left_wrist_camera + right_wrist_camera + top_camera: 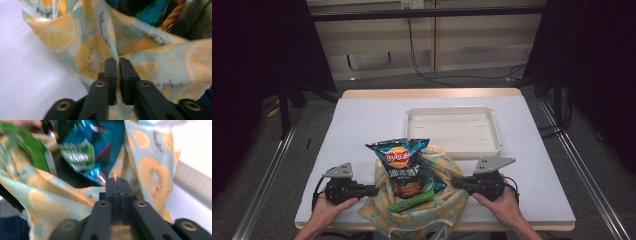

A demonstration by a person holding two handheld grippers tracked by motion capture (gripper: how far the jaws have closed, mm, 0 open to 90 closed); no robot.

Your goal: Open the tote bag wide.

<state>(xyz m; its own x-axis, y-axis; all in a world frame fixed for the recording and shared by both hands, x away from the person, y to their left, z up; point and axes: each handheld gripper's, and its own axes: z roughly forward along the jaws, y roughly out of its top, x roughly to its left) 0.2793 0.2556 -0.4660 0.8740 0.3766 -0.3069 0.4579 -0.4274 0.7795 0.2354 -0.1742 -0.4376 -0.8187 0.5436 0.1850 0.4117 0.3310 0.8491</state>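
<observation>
Both tongs (pixel 118 61) (pixel 117 181) pinch the fruit-print bag's (pixel 447 167) opposite rims.

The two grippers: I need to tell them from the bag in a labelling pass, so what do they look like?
The left gripper and right gripper are alike: a black body, a grey three-cornered plate on top and a black cable looping off the outer side. Seen along the jaws in the gripper views, each has two straight black fingers on black arms with round brass-coloured rivets. The forearms are bare; no sleeve shows.
</observation>
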